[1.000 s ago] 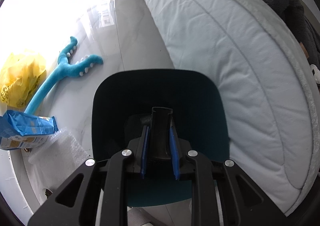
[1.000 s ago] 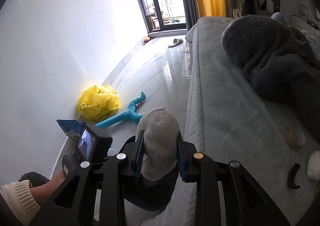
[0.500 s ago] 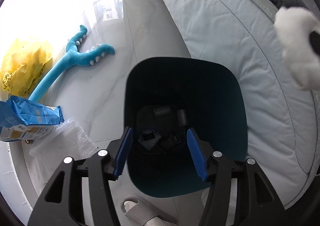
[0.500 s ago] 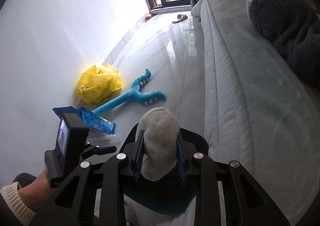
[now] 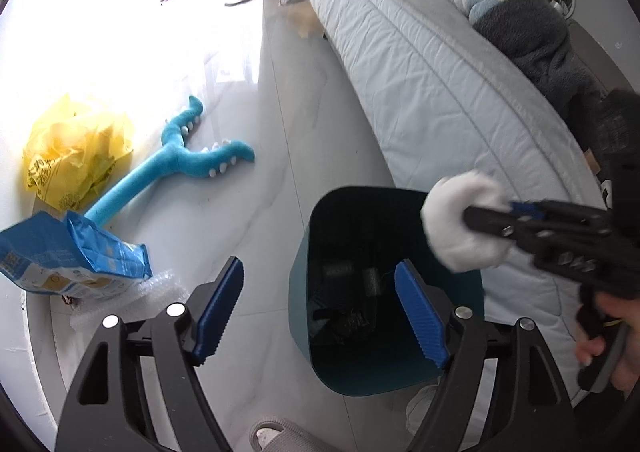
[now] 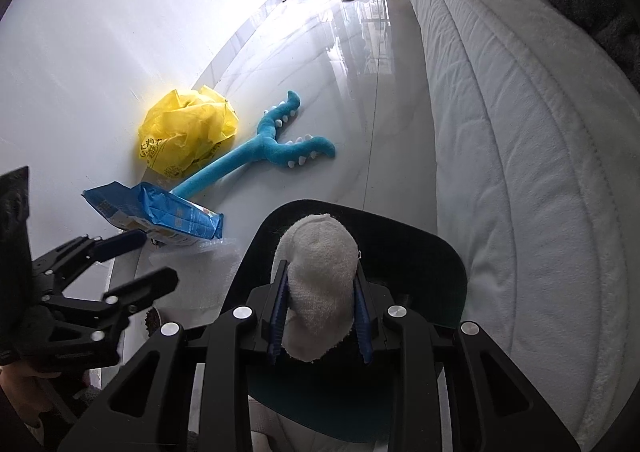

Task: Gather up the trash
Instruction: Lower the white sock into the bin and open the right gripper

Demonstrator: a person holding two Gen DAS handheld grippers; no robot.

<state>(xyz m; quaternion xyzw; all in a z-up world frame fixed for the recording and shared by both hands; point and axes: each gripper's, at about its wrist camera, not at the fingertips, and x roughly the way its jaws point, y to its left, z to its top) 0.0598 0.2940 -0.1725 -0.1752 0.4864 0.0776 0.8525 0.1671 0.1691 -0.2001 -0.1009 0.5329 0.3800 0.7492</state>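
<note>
A: Where is the sock [image 6: 320,288] seen?

B: It is pinched between the blue pads of the right gripper [image 6: 320,326] and is held directly above the open mouth of the bin [image 6: 448,264]. In the left wrist view the same sock [image 5: 460,224] is seen over the bin's [image 5: 304,280] right rim, just beside the bed [image 5: 440,84].

A: And the left gripper [image 5: 320,312]?

B: Its jaws are recorded as spreading, with nothing between them. It is positioned over the floor at the bin's left edge. Dark scraps are noted at the bin's bottom.

A: What is observed around the bin?

B: On the floor to the left, bubble wrap [image 5: 132,300] is seen under a blue bag [image 5: 68,260]. Farther off, a blue plush toy [image 5: 180,168] is laid beside a crumpled yellow bag [image 5: 72,156] at the wall. A dark blanket [image 5: 532,32] is piled on the bed.
</note>
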